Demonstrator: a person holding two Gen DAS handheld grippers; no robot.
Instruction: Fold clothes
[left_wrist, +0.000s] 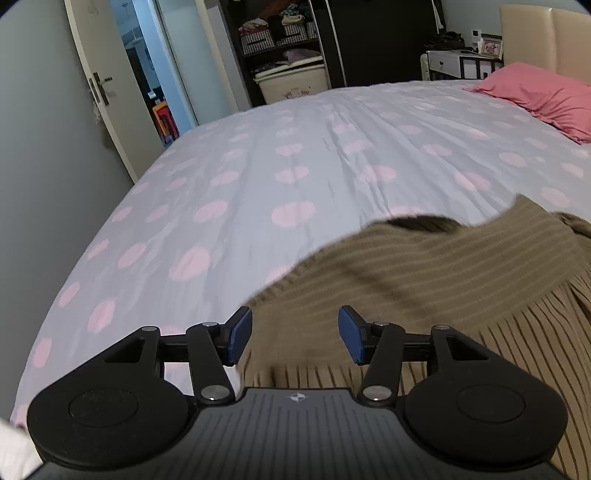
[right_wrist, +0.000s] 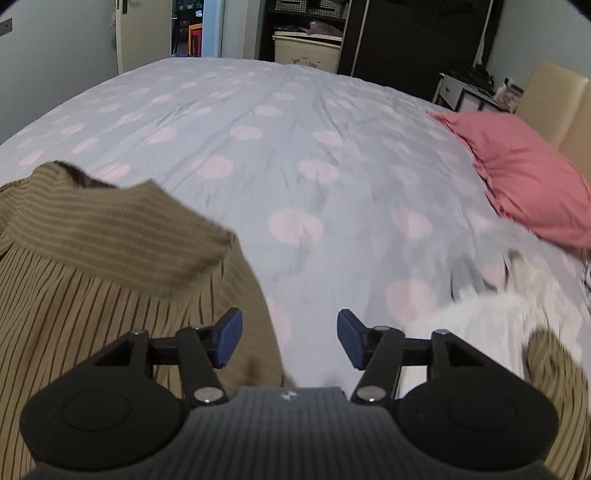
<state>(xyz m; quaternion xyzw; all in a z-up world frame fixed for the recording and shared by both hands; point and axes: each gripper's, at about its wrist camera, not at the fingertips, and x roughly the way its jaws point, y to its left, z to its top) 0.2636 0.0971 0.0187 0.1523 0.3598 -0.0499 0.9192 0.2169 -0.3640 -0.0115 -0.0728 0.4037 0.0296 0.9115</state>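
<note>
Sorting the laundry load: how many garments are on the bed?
2 clearly: a brown striped shirt at the near edge under the open left gripper, and a white garment right of the open right gripper. More may lie out of view.

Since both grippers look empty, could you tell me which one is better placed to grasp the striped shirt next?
Probably the left gripper: its open jaws sit directly over the brown striped shirt. The right gripper is open mostly over bare bedspread, the shirt off to its left.
</note>
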